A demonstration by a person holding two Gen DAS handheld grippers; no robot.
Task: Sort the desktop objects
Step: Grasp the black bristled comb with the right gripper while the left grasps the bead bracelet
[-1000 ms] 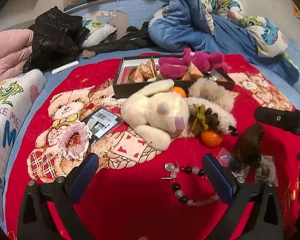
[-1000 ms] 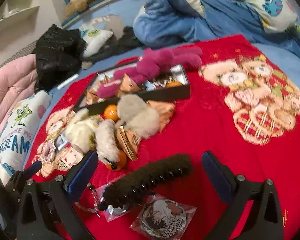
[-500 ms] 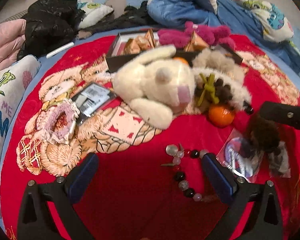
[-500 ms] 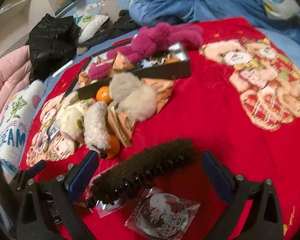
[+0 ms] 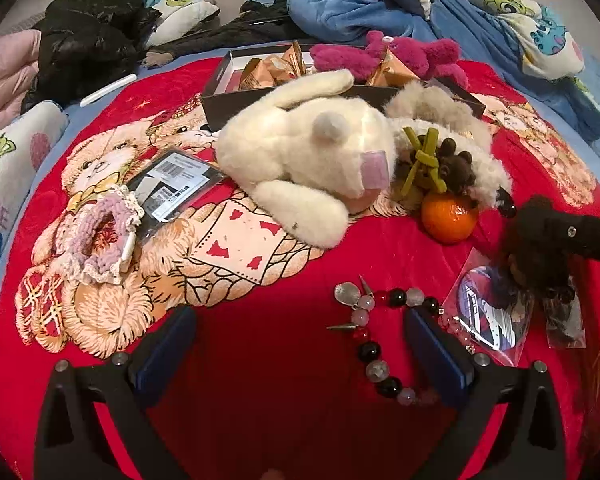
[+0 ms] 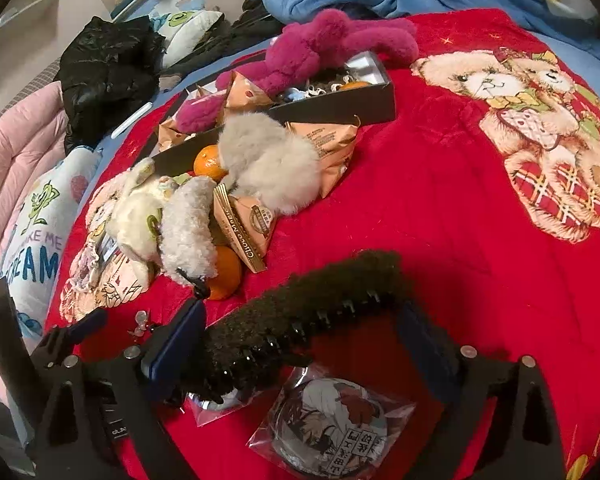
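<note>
the right gripper [image 6: 300,344] is set astride the fuzzy brown hair claw [image 6: 300,320], its jaws closing from wide, the claw lying slantwise between them; the left pad looks to be at the claw's near end while the right pad stands clear of it, so i judge nothing is gripped yet. the claw lies partly over a bagged badge [image 6: 332,436] (a second small bag peeks out beneath its lower end), so a clean pinch across the claw's body would lift it without dragging the bags.

the left gripper [image 5: 300,340] hangs wide apart and empty over the bead bracelet [image 5: 376,340], whose curve runs up against the right pad; it seems lined up for that piece.

further out sit the cream plush rabbit [image 5: 312,160], a tangerine [image 5: 450,220] and a lilac scrunchie [image 5: 96,236] on the red bear blanket [image 5: 260,360]. behind them the black box [image 6: 340,108] holds snack packets and a magenta plush [image 6: 332,48], likely the sorting destination.
</note>
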